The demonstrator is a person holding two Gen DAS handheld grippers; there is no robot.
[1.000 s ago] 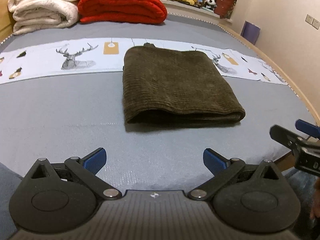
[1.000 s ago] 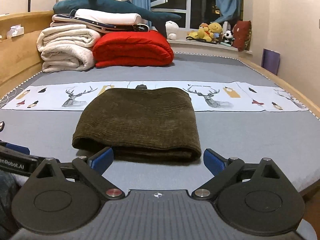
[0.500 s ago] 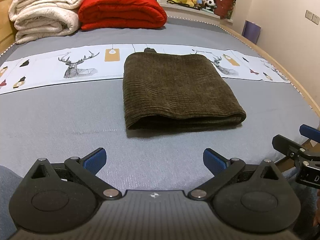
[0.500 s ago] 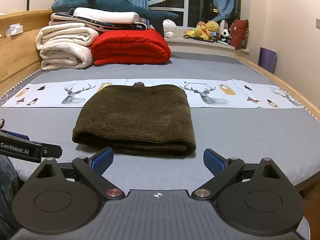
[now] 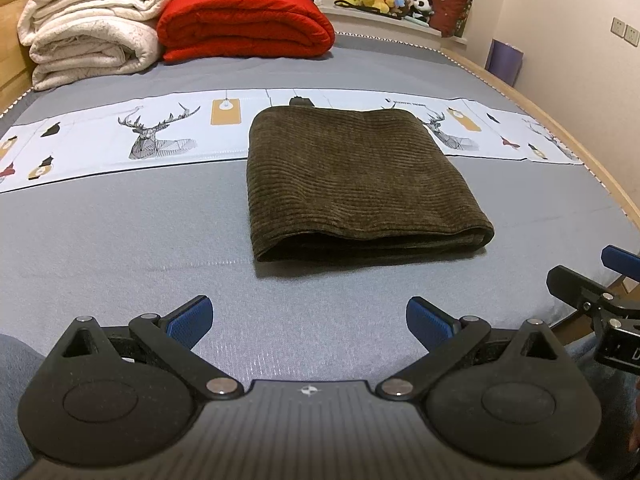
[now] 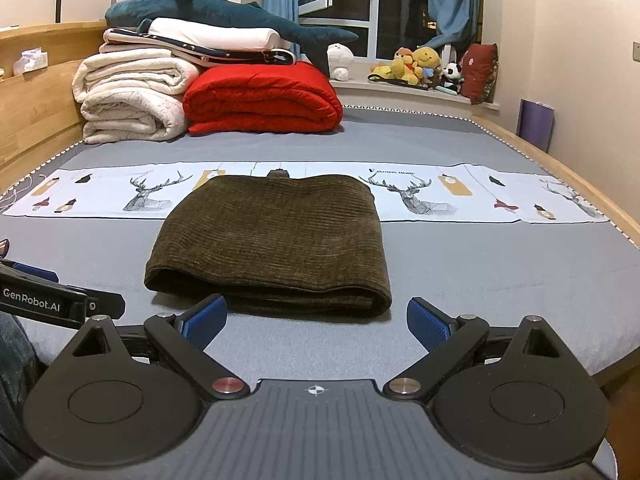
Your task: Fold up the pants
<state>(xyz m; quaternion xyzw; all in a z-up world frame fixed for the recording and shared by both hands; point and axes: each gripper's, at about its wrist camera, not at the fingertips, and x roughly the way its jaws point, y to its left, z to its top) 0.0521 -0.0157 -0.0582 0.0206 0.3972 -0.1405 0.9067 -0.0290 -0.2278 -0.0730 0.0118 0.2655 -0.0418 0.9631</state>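
Dark olive corduroy pants (image 5: 352,184) lie folded into a thick rectangle on the grey bed (image 5: 120,240), their far edge over a white deer-print strip. In the right wrist view the same pants (image 6: 272,240) sit just ahead of the fingers. My left gripper (image 5: 308,320) is open, low over the bed's near edge, short of the pants, with nothing between its blue pads. My right gripper (image 6: 316,320) is open too, close to the pants' near fold without touching. Each gripper shows at the edge of the other's view, the right one (image 5: 592,300) and the left one (image 6: 52,300).
Rolled white blankets (image 6: 128,96), a folded red quilt (image 6: 264,100) and a blue plush shark (image 6: 224,12) are stacked at the bed's far end. Soft toys (image 6: 416,66) line the window sill. A wooden bed rail (image 5: 600,168) runs along the right side, near the wall.
Both grippers have drawn back from the pants and tilted up, so more of the room's far end shows. The pants have not moved.
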